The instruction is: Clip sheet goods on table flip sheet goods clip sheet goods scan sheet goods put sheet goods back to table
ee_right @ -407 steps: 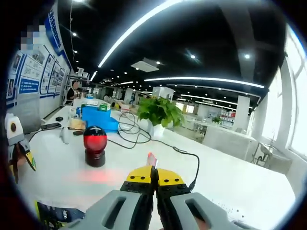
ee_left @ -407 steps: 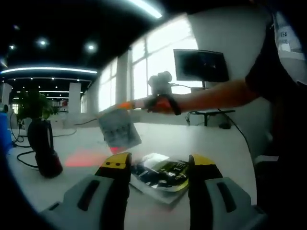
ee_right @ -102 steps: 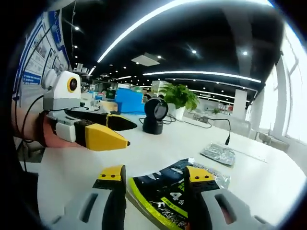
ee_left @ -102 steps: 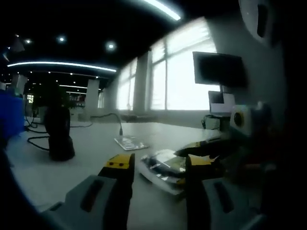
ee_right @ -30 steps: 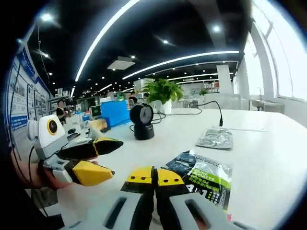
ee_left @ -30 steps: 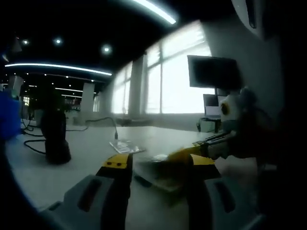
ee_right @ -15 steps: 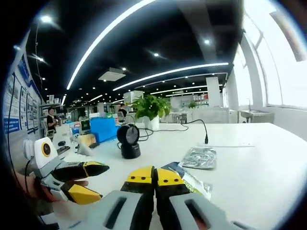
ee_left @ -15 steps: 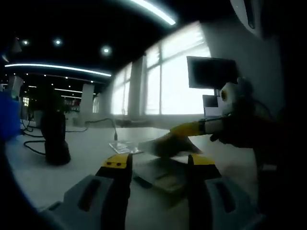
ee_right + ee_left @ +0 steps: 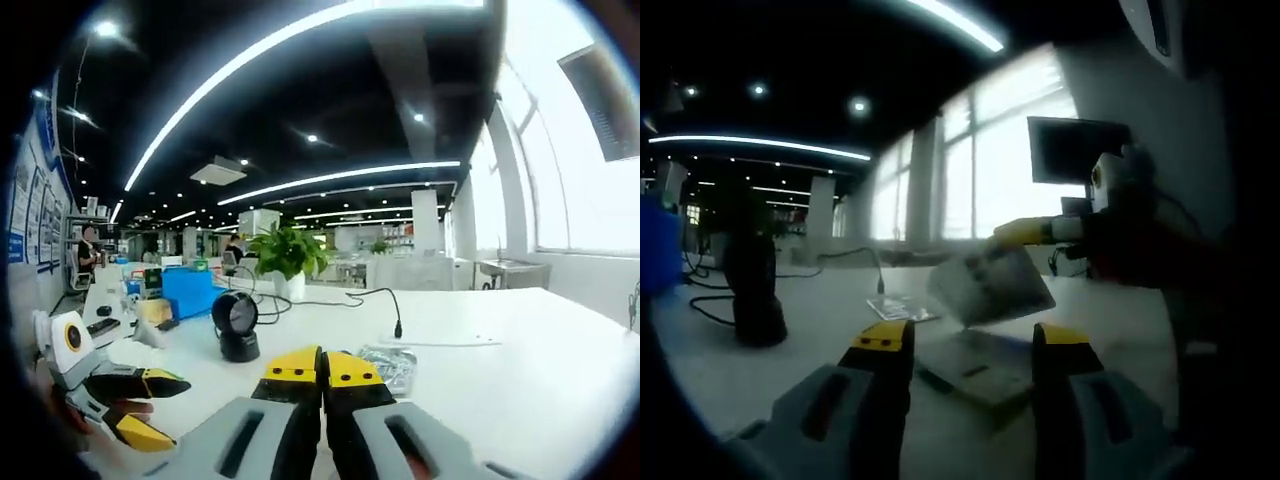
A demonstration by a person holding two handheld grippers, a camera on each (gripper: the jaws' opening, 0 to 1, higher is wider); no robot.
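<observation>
A flat packet (image 9: 992,285) hangs tilted above the white table (image 9: 820,330), pinched in the closed jaws of the right gripper (image 9: 1015,234). The remaining stack of packets (image 9: 975,365) lies between the parted jaws of the empty left gripper (image 9: 968,343). One packet (image 9: 388,366) lies apart, near the black scanner (image 9: 236,326).

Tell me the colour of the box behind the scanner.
Blue box, seen best in the right gripper view, behind the black scanner.

Scanner (image 9: 237,327) on the table (image 9: 500,370), a flat packet (image 9: 389,365) just beside it, plant (image 9: 285,255) behind.
</observation>
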